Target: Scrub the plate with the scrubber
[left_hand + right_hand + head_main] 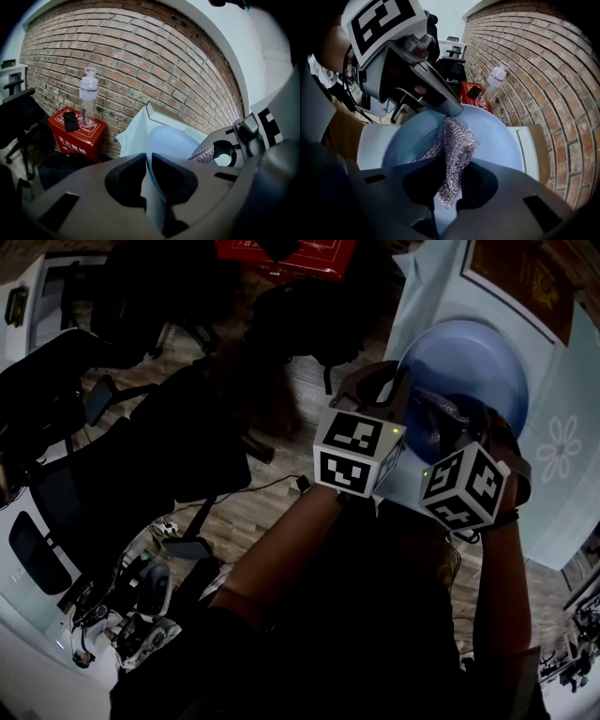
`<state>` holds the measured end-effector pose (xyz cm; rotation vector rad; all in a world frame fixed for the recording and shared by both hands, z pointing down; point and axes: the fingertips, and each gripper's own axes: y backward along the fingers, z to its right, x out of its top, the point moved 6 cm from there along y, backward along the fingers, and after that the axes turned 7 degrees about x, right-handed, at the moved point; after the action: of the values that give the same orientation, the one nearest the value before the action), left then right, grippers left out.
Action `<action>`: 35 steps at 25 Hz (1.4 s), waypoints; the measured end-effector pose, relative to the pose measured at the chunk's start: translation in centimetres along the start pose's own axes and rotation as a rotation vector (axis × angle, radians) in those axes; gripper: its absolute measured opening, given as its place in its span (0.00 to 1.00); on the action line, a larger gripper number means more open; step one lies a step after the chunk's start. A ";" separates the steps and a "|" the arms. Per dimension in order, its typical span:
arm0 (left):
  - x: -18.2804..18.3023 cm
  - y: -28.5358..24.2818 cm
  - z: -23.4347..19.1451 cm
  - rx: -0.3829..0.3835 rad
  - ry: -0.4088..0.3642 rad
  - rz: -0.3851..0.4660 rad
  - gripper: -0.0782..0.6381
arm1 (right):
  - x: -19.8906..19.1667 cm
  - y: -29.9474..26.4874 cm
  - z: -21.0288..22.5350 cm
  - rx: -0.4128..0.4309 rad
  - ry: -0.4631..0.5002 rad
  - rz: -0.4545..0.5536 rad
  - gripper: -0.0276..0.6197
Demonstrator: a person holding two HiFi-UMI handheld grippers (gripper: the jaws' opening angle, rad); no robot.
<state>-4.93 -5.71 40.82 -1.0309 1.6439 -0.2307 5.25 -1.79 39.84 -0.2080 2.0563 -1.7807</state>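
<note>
A pale blue plate (487, 357) is held up on edge over a light table. My left gripper (149, 176) is shut on the plate's rim (157, 187), which runs between its jaws. The right gripper (449, 199) is shut on a silvery mesh scrubber (457, 145) that hangs against the plate's inner face (501, 140). In the head view the left gripper (375, 395) sits at the plate's left edge and the right gripper (469, 427) at its lower middle; both jaws are partly hidden by the marker cubes.
A brick wall (140, 56) stands behind. A red box (75, 133) carries a clear water bottle (87, 98). Black office chairs (112, 418) and floor cables (122, 606) lie to the left. A light tablecloth (572, 446) covers the table (441, 287).
</note>
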 end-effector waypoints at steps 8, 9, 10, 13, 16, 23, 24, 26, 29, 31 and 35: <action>0.0 0.0 0.1 0.003 -0.015 -0.003 0.16 | -0.3 -0.4 3.7 -0.113 -0.021 0.016 0.17; 0.0 0.0 0.1 0.003 -0.016 -0.004 0.16 | -0.5 -0.4 4.4 -0.130 -0.030 0.014 0.17; 0.0 0.0 0.1 0.002 -0.017 -0.005 0.16 | -0.7 -0.5 5.2 -0.147 -0.035 0.009 0.17; -0.1 0.0 0.2 0.005 -0.025 -0.007 0.16 | -1.6 -0.6 7.2 -0.187 -0.059 -0.010 0.17; -0.1 -0.1 0.2 0.007 -0.026 -0.009 0.16 | -3.0 -0.3 8.3 -0.210 -0.094 -0.035 0.17; 0.1 0.1 0.2 0.002 -0.036 -0.013 0.16 | -6.1 0.6 7.8 -0.256 -0.130 -0.118 0.17; 0.0 0.1 0.2 0.003 -0.037 -0.014 0.16 | -6.3 0.7 7.4 -0.257 -0.132 -0.133 0.17; 0.0 0.1 0.2 0.003 -0.040 -0.018 0.16 | -6.7 1.0 6.6 -0.253 -0.141 -0.165 0.17; 0.2 0.2 0.3 0.004 -0.047 -0.025 0.16 | -7.0 1.4 5.2 -0.232 -0.139 -0.201 0.17; 0.2 0.4 0.3 0.006 -0.049 -0.029 0.16 | -6.9 1.6 4.1 -0.214 -0.140 -0.205 0.17; 0.3 0.5 0.2 0.007 -0.058 -0.037 0.16 | -6.5 1.9 2.1 -0.198 -0.146 -0.182 0.17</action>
<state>-5.02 -5.55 40.18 -1.0545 1.5716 -0.2283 12.21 -0.95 39.13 -0.5822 2.1634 -1.6054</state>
